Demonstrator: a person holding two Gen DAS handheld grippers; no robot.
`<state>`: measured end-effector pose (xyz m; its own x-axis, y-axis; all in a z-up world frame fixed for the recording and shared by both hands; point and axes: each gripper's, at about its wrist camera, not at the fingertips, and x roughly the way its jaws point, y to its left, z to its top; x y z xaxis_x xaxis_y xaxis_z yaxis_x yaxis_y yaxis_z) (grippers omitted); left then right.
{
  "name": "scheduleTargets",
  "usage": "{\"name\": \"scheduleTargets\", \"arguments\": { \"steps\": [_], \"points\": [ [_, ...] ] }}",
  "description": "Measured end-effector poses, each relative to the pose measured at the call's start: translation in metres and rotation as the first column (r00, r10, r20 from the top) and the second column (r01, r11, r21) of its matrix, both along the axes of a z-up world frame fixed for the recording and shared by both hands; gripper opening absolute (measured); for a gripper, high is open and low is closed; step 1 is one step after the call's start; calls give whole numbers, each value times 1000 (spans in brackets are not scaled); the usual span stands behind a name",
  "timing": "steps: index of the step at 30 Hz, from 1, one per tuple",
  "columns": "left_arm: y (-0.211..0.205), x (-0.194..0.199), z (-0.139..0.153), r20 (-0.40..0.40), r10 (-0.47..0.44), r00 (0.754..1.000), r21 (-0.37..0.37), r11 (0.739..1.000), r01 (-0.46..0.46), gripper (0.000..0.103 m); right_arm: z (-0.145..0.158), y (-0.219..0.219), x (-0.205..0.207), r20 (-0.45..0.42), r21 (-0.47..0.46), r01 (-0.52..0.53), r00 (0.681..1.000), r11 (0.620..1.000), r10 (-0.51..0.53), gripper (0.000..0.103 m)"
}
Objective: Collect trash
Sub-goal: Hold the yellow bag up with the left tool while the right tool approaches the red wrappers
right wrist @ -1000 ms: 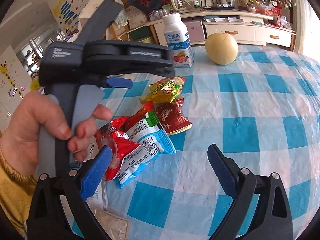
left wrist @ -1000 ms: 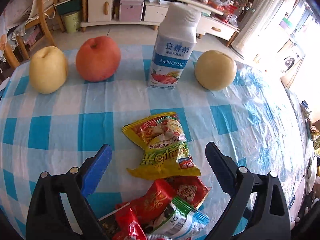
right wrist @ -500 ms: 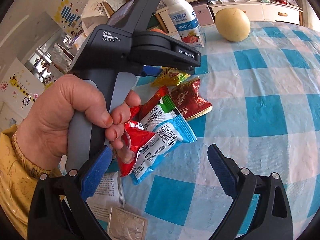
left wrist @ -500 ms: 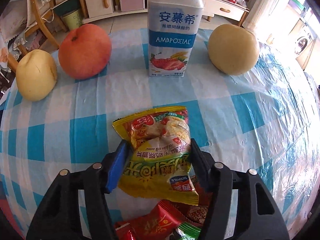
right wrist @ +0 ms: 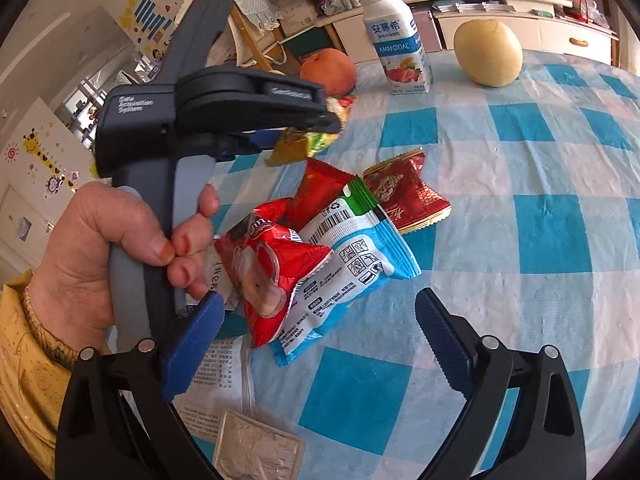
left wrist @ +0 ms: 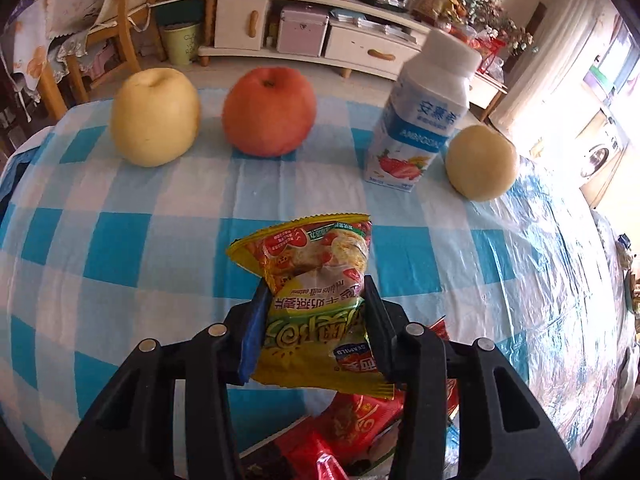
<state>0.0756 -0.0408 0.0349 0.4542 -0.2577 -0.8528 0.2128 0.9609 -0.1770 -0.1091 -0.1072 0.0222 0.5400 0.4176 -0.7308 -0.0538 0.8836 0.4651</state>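
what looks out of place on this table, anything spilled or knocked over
Nothing is spilled. The yogurt bottle stands upright between the red apple and a pear. The oddity is the litter: crumpled snack wrappers heaped on the checked tablecloth. The left gripper is shut on the yellow wrapper.

- A lived-in home, a living or dining room by the look of it.
- A table point(left wrist: 120, 240) under a blue-and-white checked cloth carries fruit, a yoghurt drink bottle point(left wrist: 420, 120) and snack wrappers.
- Behind it runs a long, low cream cabinet point(left wrist: 304, 28) with drawers, its top crowded with bottles and oddments.
- A wooden chair point(left wrist: 100, 32) draped with lace-edged cloth stands beside it.
- Children's cartoon stickers point(right wrist: 44, 156) (a giraffe, a sun) decorate the wall.
- A washing machine point(left wrist: 600, 152) sits at the bright edge.
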Motion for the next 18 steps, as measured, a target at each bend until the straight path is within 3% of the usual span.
{"name": "scheduleTargets", "arguments": {
  "steps": [9, 14, 18],
  "points": [
    [66, -34, 18, 52, 81, 995, -72, 994, -77, 46, 17, 11, -5, 108, -31, -13, 994, 999, 16, 94],
    [94, -65, 20, 58, 121, 991, -124, 986, -113, 46, 19, 41, 0, 141, -172, -92, 983, 981, 117, 94],
    [113, -90, 22, 71, 147, 987, -148, 980, -135, 46, 11, 66, 8, 147, -338, -128, 971, 932, 187, 94]
  ]
}}
